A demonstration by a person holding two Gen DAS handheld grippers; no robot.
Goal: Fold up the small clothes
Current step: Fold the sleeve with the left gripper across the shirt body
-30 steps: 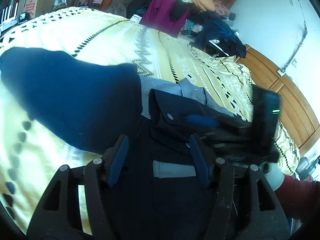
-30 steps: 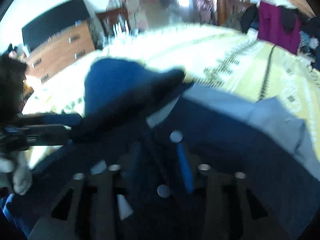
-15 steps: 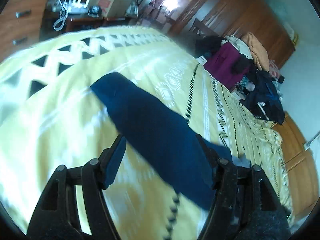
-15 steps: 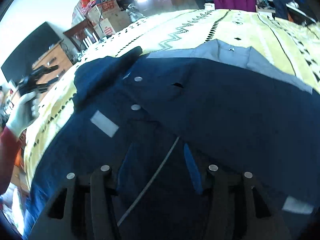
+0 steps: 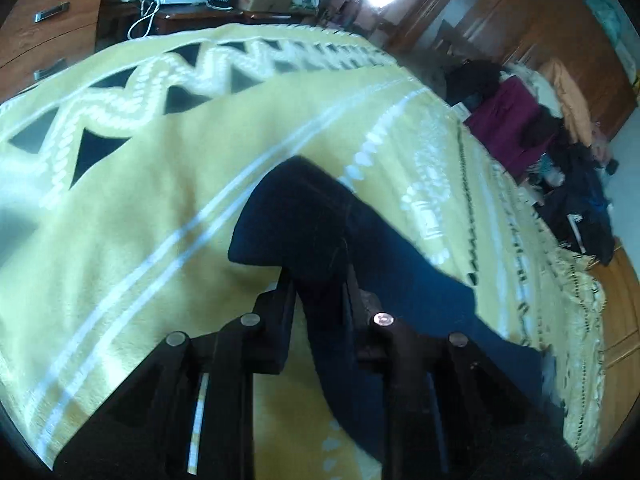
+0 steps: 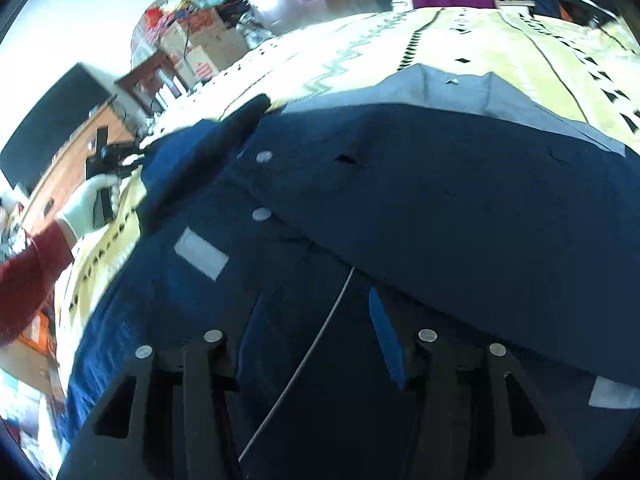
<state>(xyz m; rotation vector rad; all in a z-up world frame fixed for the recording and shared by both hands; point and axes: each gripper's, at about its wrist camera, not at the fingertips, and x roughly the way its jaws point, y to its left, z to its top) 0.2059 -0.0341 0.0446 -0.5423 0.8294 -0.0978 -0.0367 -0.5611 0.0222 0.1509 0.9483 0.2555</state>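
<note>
The fingers of the left gripper [image 5: 318, 280], just closing, pinch the sleeve [image 5: 304, 216] of the navy shirt [image 6: 400, 200] spread on the bed [image 5: 140, 200], while the right gripper [image 6: 316, 332] hovers open, so a shallow pinch could slip mid-fold.

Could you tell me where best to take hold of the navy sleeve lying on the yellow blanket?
At its cuff end, where the sleeve lies free on the blanket; come along its length from the shoulder side. The left gripper is already shut there.
</note>
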